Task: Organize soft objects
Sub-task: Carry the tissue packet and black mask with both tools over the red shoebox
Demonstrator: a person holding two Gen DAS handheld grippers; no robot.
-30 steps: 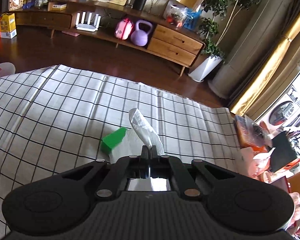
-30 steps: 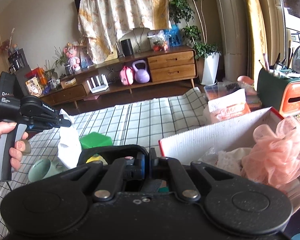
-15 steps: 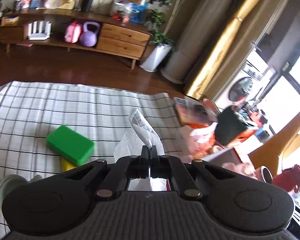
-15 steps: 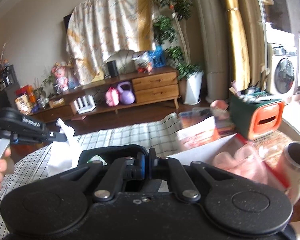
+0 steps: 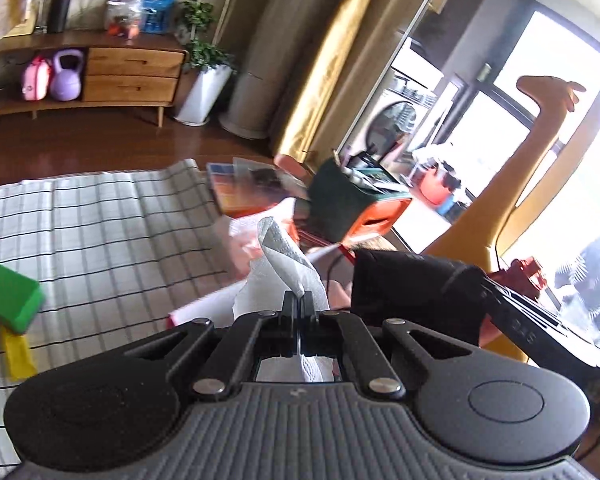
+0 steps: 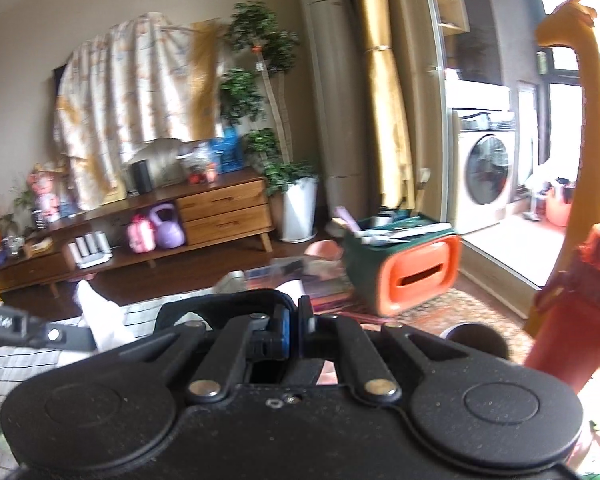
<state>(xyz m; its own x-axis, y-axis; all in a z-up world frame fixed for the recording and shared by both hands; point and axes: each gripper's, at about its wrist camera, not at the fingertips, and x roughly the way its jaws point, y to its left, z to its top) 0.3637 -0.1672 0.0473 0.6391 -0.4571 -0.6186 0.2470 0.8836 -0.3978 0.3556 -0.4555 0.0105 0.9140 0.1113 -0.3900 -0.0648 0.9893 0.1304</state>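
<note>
Black cloth [image 6: 220, 304] in right gripper [image 6: 294, 320]: mostly hidden.

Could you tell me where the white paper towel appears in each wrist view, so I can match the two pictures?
Left wrist: white paper towel at centre, pinched in the left claw.
Right wrist: lower left, beside the left claw's tip.
Shared landmark: the green and orange bin.

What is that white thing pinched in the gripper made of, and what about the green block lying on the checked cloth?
The white sheet in the left gripper looks like paper towel or tissue: matte, thin, crumpled, with a fine embossed texture. The green block looks like a sponge or foam: matte, soft edges, though blur leaves that open. The checked cloth seems woven fabric, lying in slight wrinkles.
</note>
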